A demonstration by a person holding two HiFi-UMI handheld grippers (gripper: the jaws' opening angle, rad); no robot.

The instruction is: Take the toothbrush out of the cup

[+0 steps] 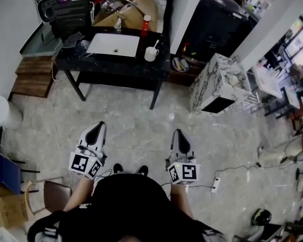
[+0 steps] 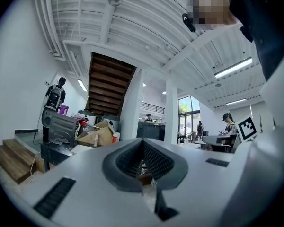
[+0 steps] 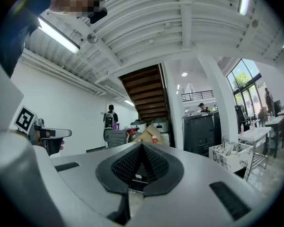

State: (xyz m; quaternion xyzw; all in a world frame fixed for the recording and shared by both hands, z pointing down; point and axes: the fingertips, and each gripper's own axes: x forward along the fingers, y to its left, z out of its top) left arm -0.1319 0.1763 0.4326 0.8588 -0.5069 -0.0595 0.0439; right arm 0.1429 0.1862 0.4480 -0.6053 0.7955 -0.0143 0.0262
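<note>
Both shut, left claw (image 1: 99, 127) and right claw (image 1: 178, 133) face the cup (image 1: 151, 54).

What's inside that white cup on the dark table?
A pale handle, likely the toothbrush, sticks out of the cup. Its lower end and anything else inside are hidden.

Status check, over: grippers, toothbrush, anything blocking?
Left gripper and right gripper shut, empty. Toothbrush stands in white cup on dark table, well out of reach. Only floor between.
</note>
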